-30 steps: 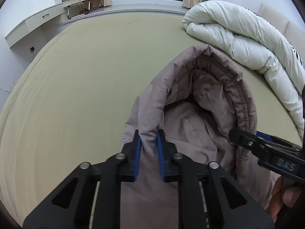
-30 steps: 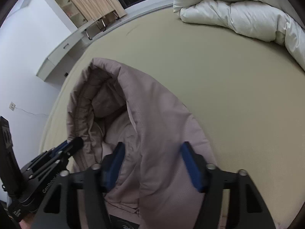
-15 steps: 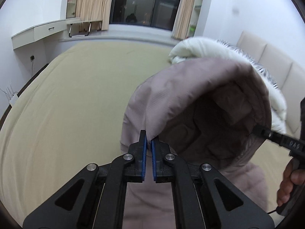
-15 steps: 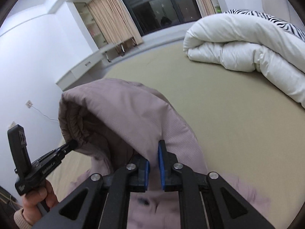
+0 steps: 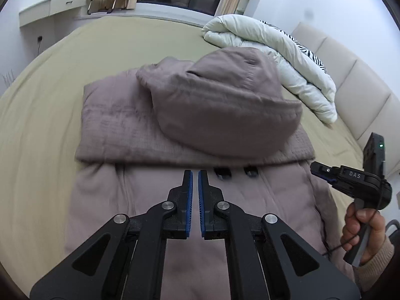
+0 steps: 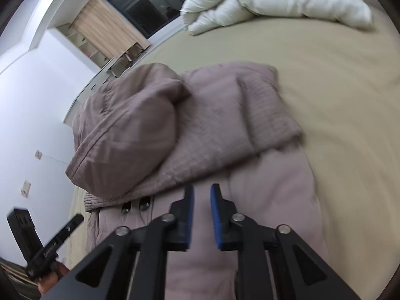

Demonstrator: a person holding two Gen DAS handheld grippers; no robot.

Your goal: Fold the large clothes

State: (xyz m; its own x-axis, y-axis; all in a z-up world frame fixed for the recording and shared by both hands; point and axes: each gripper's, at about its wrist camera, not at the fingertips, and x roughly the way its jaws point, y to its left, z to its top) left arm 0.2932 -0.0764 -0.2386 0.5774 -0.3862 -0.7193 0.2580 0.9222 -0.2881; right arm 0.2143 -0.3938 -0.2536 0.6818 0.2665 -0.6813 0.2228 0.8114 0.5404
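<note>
1. Left wrist view – the left claw [image 5: 195,175] is pressed together with nothing between the pads, hovering over the mauve padded coat [image 5: 175,200] that lies flat on the bed [image 5: 37,125]. The coat's top section is doubled back toward the camera, and the hood [image 5: 225,105] sits puffed on top of that fold. Two dark buttons [image 5: 235,172] show just below the fold edge. The right claw [image 5: 317,170] comes in from the right in a person's hand [image 5: 362,227]. A rolled white duvet [image 5: 275,57] lies beyond, well apart from the coat.

2. Right wrist view – the right claw [image 6: 202,192] has its jaws slightly apart and has just been opening; no fabric sits between them. It hangs over the coat's lower front panel, near the fold edge.

3. Handling, as I judge it – bulky, soft and springy fill, light for its size, with a slick shell. The hood will likely pop back up. Pinch the seams, hem or quilted fold edge, not the smooth puffed panel, and use both claws at opposite corners of the lower hem.
</note>
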